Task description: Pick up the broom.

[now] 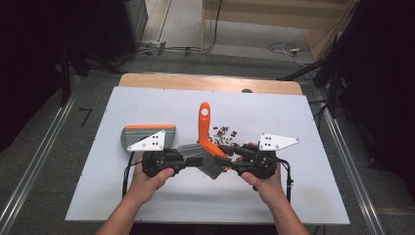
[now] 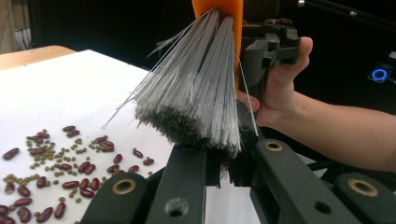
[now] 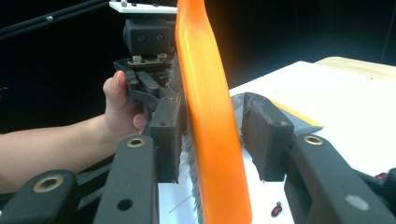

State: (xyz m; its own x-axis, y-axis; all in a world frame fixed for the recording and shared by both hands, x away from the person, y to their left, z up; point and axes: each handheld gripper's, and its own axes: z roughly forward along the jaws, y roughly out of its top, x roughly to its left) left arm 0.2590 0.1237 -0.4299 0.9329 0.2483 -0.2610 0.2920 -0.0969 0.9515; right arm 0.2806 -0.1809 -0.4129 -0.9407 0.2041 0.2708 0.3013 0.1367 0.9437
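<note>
over the table's middle both grippers [image 1: 188, 159] [image 1: 230, 155] level, facing, brush [image 1: 204, 128] between

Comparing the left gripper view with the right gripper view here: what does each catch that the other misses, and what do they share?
Left gripper view alone: the brush's grey bristles end-on, pinched between that gripper's jaws, with red beans and small green ones scattered on the white table.

Right gripper view alone: the dustpan lying behind, and one pad standing clear of the handle.

Shared: the brush's orange handle, and the opposite hand with its gripper.
</note>
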